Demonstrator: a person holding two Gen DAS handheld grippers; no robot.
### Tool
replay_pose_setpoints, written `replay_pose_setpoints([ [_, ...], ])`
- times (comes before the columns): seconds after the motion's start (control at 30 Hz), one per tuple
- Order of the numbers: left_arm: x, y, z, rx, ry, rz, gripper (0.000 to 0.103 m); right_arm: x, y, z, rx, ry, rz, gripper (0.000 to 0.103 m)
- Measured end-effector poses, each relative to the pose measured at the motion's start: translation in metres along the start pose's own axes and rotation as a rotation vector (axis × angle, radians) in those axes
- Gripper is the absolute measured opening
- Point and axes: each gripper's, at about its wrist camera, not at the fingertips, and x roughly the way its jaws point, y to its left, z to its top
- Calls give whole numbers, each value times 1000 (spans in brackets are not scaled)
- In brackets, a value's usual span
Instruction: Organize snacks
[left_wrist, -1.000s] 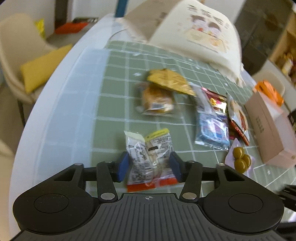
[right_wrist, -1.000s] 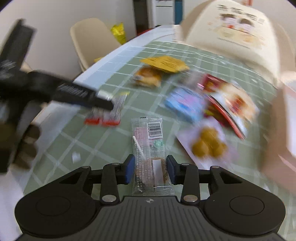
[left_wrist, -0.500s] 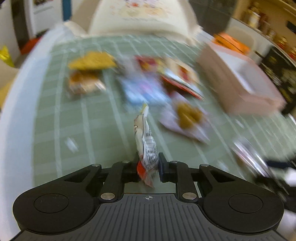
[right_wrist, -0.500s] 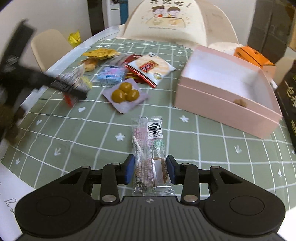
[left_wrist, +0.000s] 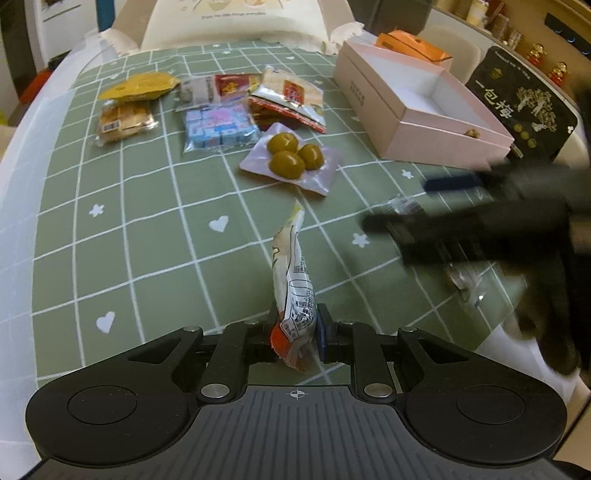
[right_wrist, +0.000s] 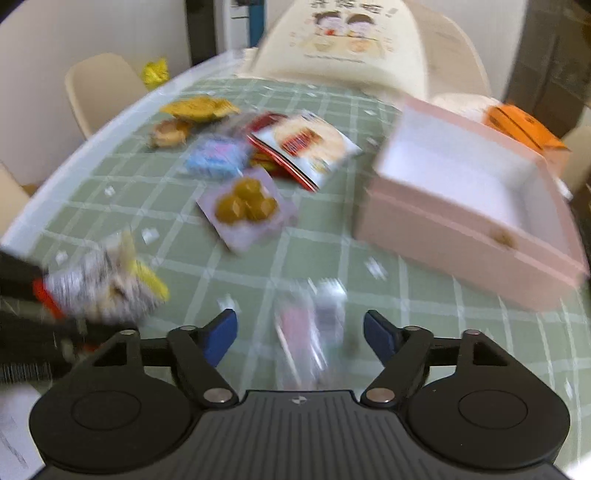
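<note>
The left tongs are clamped on a white snack packet with an orange end, squeezing it edge-on so that it stands up out of the jaws above the green checked tabletop. The right tongs have just been opening and now stand wide — a clear wrapped snack lies between the blue pads, blurred, with neither pad pressing on it. In the left wrist view that snack shows only partly under the dark, smeared shape of the right tool, near the tabletop's near right edge.

Further out, a pouch of three green plums lies near the middle of the cloth. Just behind it sit a bag of blue and pink candies and a red and white cracker bag, the two side by side. To their left, a wrapped bun lies with a yellow packet just beyond it.

On the right stands an open pink box — one small brown piece rests in its near corner; otherwise the white lining shows. A black gift box lies just to its right, and an orange box behind it.
</note>
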Motion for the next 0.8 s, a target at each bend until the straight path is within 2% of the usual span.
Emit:
replay_pose_setpoints([
  [0.13, -3, 7, -2, -21, 5, 8, 22, 23, 11, 41, -9, -18, 31, 84],
  [0.23, -5, 11, -3, -34, 5, 13, 22, 48, 28, 66, -65, 5, 39, 84],
  [0.3, -5, 13, -4, -44, 3, 11, 21, 60, 42, 73, -131, 6, 19, 84],
  [0.37, -5, 13, -4, -50, 1, 7, 21, 74, 53, 77, -196, 21, -18, 89],
  [0.43, -5, 12, -5, -51, -1, 7, 22, 78, 53, 78, -203, -7, -36, 93],
  [0.53, -5, 11, -4, -47, -2, 9, 22, 82, 42, 80, -146, 22, 14, 93],
  [0.57, -4, 11, -3, -46, -2, 8, 22, 84, 35, 81, -111, 39, 45, 88],
  [0.63, -3, 12, -2, -46, -3, -3, 22, 75, 27, 76, -75, 45, 68, 73],
  [0.73, -1, 18, -1, -66, -9, -62, 22, 51, 25, 67, -65, 52, 92, 69],
  [0.77, 0, 20, -1, -76, -11, -84, 22, 39, 23, 62, -58, 43, 99, 57],
  [0.8, 1, 23, -1, -89, -13, -109, 22, 28, 21, 58, -52, 35, 112, 38],
])
